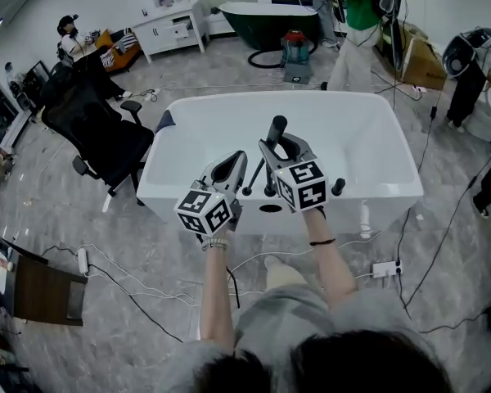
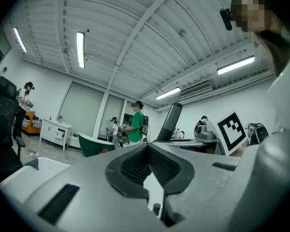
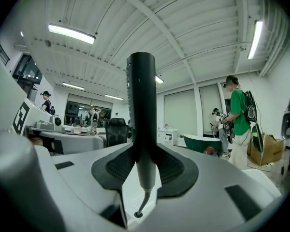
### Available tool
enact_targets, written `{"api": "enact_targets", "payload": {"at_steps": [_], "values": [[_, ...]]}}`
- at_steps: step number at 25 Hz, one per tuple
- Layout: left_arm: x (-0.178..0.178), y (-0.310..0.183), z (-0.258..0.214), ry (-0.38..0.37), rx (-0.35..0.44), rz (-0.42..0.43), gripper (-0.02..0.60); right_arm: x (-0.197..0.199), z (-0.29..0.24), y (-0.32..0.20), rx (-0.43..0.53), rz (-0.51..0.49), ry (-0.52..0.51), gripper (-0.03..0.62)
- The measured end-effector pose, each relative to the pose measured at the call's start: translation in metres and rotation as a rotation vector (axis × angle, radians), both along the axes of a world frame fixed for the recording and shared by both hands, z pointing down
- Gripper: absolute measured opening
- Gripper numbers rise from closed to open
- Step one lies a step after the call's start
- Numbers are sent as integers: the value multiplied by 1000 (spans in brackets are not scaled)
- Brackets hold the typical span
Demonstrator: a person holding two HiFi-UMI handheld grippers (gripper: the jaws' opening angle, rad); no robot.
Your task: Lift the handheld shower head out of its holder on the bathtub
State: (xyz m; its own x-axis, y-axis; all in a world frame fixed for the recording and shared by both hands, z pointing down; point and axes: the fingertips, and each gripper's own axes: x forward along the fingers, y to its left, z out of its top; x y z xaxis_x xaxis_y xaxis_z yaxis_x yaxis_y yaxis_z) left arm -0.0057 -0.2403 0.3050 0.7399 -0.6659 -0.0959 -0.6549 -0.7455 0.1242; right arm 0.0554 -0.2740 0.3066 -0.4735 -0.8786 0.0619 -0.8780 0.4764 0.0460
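Note:
A white bathtub (image 1: 393, 193) lies below both grippers. The dark handheld shower head (image 1: 276, 128) stands upright above the near rim, with my right gripper (image 1: 279, 148) shut on its handle. In the right gripper view the shower head (image 3: 141, 105) rises between the pads, and its thin hose (image 3: 145, 197) drops to a small hole (image 3: 138, 214) in the rim. A dark oval opening (image 1: 271, 208) shows on the rim below. My left gripper (image 1: 238, 160) hovers just left of it, shut with nothing between its pads (image 2: 135, 170). The left gripper view shows the shower head (image 2: 170, 122) to its right.
Black tap knobs (image 1: 338, 187) stand on the near rim. A black office chair (image 1: 98, 129) stands left of the tub. Behind are a green tub (image 1: 270, 19), a white cabinet (image 1: 172, 27) and a person in green (image 1: 356, 15). Cables and a power strip (image 1: 385, 268) lie on the floor.

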Motion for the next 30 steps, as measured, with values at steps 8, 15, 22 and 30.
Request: {"api": "enact_targets", "payload": {"at_steps": [8,15,22,30], "values": [[4,14,-14,0,34,16,5,4,-18,16,33,16,-12,132],[10,21,-15,-1,38,32,5,7,-19,26,40,23,-15,132],[15,23,-16,-10,38,44,5,8,-20,28,44,22,-11,132],[17,22,-19,-18,46,36,5,11,-21,28,44,16,-18,132]]}}
